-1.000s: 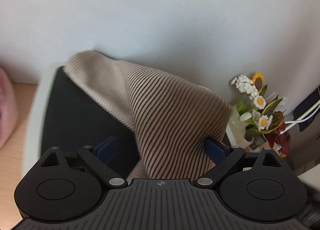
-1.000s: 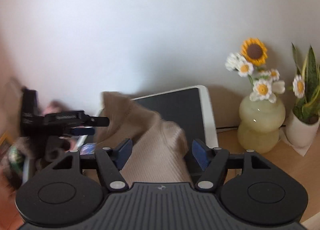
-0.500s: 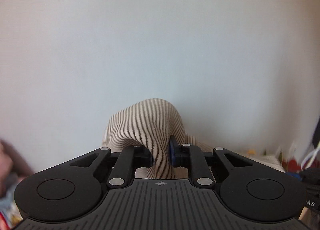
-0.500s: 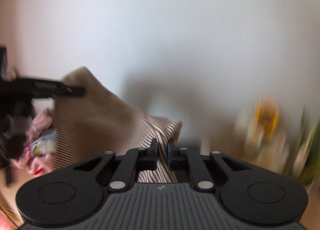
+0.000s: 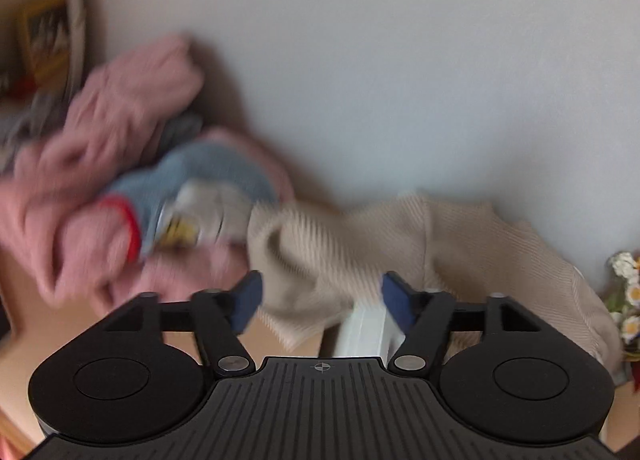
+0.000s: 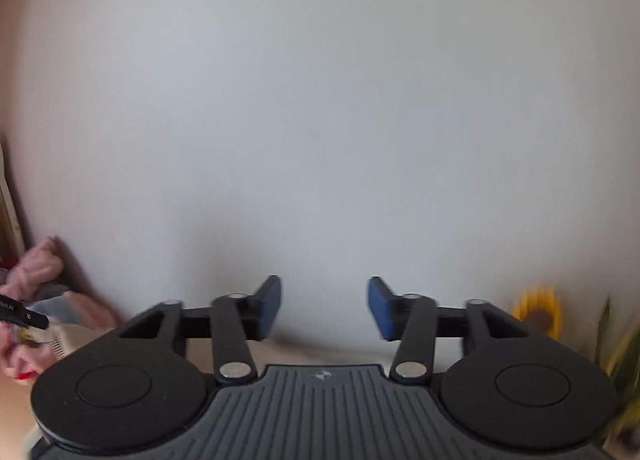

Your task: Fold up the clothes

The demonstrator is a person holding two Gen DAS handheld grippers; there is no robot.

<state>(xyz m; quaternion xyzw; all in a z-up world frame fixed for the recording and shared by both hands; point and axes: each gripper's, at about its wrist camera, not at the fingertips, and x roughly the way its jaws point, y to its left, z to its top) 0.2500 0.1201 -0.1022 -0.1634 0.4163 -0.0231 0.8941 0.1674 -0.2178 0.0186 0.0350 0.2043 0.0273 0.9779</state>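
A beige ribbed garment (image 5: 460, 244) lies draped over a white-framed board (image 5: 364, 332) by the wall in the left wrist view. Its blurred striped corner hangs between the fingers of my left gripper (image 5: 322, 296), which is open and not holding it. My right gripper (image 6: 324, 306) is open and empty, facing the bare wall. A pile of pink clothes (image 5: 92, 180) with a blue-grey piece (image 5: 208, 172) lies at the left; a bit of it shows in the right wrist view (image 6: 36, 272).
Flowers (image 5: 626, 284) stand at the right edge of the left wrist view. A sunflower (image 6: 538, 310) and green leaves (image 6: 616, 344) show blurred at the right of the right wrist view. The light wooden tabletop (image 5: 24, 328) shows at the left.
Both grippers were shut on the beige garment half a second ago; both have opened and let it go. The garment has dropped onto the board. The left view has swung toward the pink pile.
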